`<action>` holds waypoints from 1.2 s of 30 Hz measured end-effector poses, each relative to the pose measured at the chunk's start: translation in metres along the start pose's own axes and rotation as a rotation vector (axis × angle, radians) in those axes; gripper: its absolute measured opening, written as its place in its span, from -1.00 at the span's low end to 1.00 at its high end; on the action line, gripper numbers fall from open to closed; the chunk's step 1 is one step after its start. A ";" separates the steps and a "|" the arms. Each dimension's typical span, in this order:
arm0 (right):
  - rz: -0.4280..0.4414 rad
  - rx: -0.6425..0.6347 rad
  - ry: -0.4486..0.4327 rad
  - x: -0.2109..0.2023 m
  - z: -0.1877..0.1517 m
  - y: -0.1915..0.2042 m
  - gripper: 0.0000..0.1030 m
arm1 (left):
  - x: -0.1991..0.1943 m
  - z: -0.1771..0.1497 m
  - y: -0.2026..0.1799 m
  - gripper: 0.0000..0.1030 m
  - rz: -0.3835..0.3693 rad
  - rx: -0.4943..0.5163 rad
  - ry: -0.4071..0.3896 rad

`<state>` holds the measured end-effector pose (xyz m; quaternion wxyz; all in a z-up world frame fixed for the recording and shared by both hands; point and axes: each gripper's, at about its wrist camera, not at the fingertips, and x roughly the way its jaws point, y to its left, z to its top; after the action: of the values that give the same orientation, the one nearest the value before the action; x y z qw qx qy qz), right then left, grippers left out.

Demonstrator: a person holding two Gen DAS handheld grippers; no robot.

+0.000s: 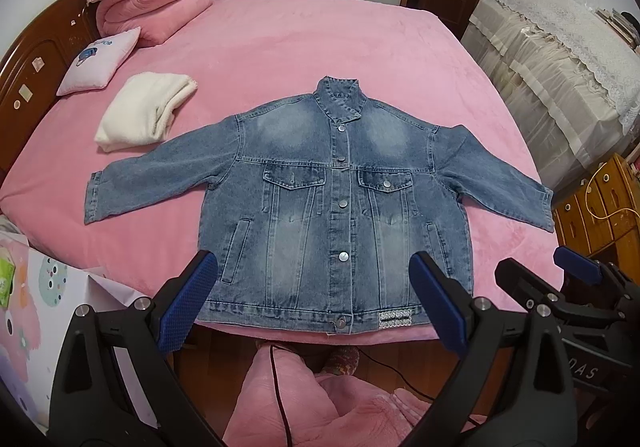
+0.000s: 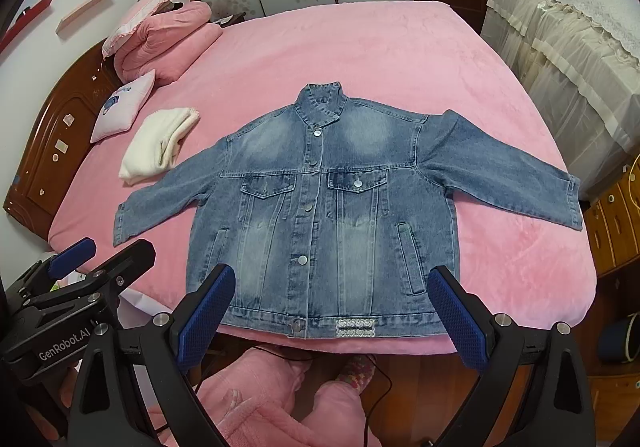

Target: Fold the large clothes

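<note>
A blue denim jacket (image 1: 320, 199) (image 2: 332, 207) lies flat and buttoned on the pink bed (image 1: 300, 43) (image 2: 360, 47), front up, collar far, both sleeves spread sideways, hem at the near bed edge. My left gripper (image 1: 316, 287) hovers open above the hem with nothing between its blue pads. My right gripper (image 2: 332, 295) is likewise open over the hem, holding nothing. In the left wrist view the right gripper (image 1: 560, 279) shows at the right edge; in the right wrist view the left gripper (image 2: 88, 255) shows at the left edge.
A folded white garment (image 1: 144, 115) (image 2: 158, 147) lies left of the jacket. A small cushion (image 1: 100, 59) and folded pink quilt (image 1: 156, 3) sit by the wooden headboard (image 1: 36, 59). Lace-covered furniture (image 1: 560, 59) and a wooden cabinet (image 1: 600, 199) stand right. A person's pink-clad legs (image 1: 320, 399) are below.
</note>
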<state>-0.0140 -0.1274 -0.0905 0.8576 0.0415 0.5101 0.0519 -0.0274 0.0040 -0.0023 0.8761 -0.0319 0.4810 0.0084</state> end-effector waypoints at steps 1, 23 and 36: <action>-0.001 0.000 0.000 0.000 0.000 0.001 0.91 | 0.000 0.001 0.000 0.86 0.000 -0.001 0.000; 0.009 0.010 -0.001 0.004 -0.003 -0.003 0.91 | 0.002 0.007 -0.008 0.86 0.005 0.015 0.003; 0.036 0.011 0.020 0.014 -0.002 -0.003 0.91 | 0.018 -0.003 0.006 0.86 -0.049 -0.064 0.073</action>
<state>-0.0089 -0.1281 -0.1034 0.8511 0.0547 0.5181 0.0649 -0.0205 0.0096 -0.0192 0.8564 -0.0719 0.5114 0.0013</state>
